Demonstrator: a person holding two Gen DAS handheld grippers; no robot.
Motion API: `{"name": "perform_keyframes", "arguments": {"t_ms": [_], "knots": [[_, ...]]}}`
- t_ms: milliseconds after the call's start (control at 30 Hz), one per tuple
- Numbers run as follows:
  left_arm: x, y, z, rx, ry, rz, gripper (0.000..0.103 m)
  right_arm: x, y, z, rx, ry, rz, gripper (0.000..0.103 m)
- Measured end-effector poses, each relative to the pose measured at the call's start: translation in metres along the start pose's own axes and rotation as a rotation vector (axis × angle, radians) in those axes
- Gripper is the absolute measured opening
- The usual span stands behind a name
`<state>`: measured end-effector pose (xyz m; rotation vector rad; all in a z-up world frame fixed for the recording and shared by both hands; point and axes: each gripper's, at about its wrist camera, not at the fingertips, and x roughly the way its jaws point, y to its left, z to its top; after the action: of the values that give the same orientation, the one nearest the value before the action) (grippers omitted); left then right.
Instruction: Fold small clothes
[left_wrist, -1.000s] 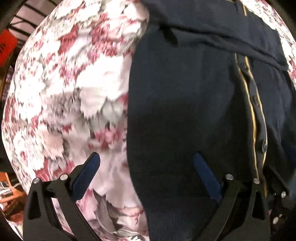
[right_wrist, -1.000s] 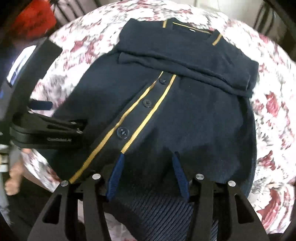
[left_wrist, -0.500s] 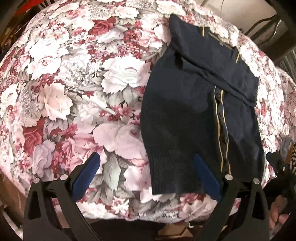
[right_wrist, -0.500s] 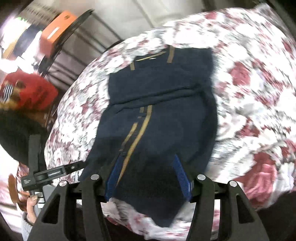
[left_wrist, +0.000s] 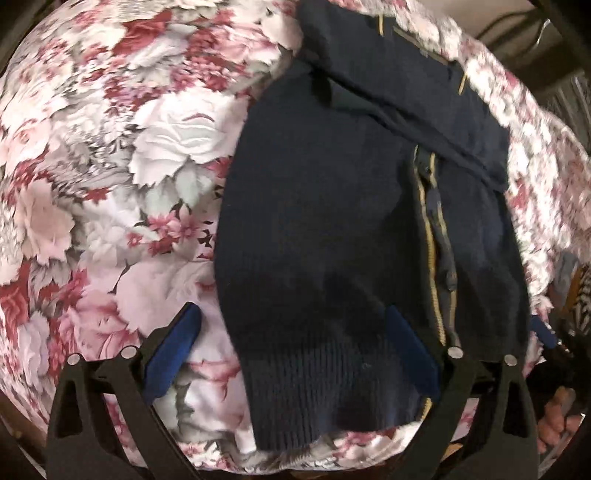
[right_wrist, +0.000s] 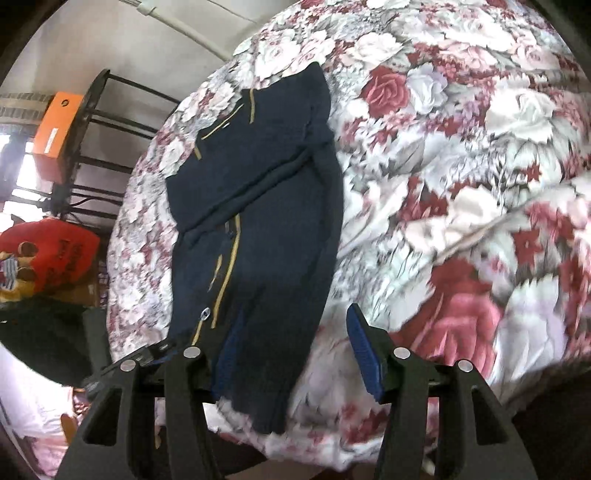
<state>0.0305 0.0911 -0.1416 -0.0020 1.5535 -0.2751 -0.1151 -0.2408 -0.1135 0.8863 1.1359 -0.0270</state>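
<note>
A navy knit cardigan (left_wrist: 332, 229) with gold trim and a buttoned front lies flat on a floral bedspread (left_wrist: 110, 166), its sleeves folded across the chest. My left gripper (left_wrist: 291, 347) hovers open and wide over the ribbed hem, with nothing pinched between its blue pads. In the right wrist view the cardigan (right_wrist: 266, 221) runs from the collar at the top to the hem near the bed's front edge. My right gripper (right_wrist: 295, 354) is open above the hem's right corner, one pad over the cloth and the other over the bedspread (right_wrist: 480, 184).
The bed's front edge runs just under both grippers. A black rack with an orange box (right_wrist: 55, 129) and a red bag (right_wrist: 48, 254) stand beyond the bed's left side. A hand (left_wrist: 557, 417) shows at the lower right of the left wrist view.
The right gripper has rolled and swung from over the button band to the hem's right corner. The left view pulled back, then came in closer over the hem. Both stay open.
</note>
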Motion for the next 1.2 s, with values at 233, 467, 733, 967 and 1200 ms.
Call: {"name": "perform_keyframes", "arguments": {"t_ms": [233, 467, 733, 967, 1200], "knots": [[0.026, -0.018, 0.020, 0.055, 0.043, -0.014, 0.094, 0.018, 0.009, -0.014, -0.086, 0.002, -0.093, 0.052], [0.020, -0.014, 0.011, 0.069, 0.017, -0.052, 0.078, 0.029, 0.024, -0.020, -0.144, 0.012, -0.084, 0.052], [0.010, 0.010, 0.010, -0.026, -0.009, -0.120, 0.070, 0.031, 0.022, -0.018, -0.164, -0.001, -0.066, 0.034], [-0.005, 0.040, 0.002, -0.107, -0.049, -0.168, 0.039, 0.022, 0.019, -0.018, -0.106, 0.005, 0.042, 0.017], [0.012, 0.032, 0.008, -0.076, -0.004, -0.150, 0.039, 0.038, 0.025, -0.022, -0.129, 0.059, 0.028, 0.022]]}}
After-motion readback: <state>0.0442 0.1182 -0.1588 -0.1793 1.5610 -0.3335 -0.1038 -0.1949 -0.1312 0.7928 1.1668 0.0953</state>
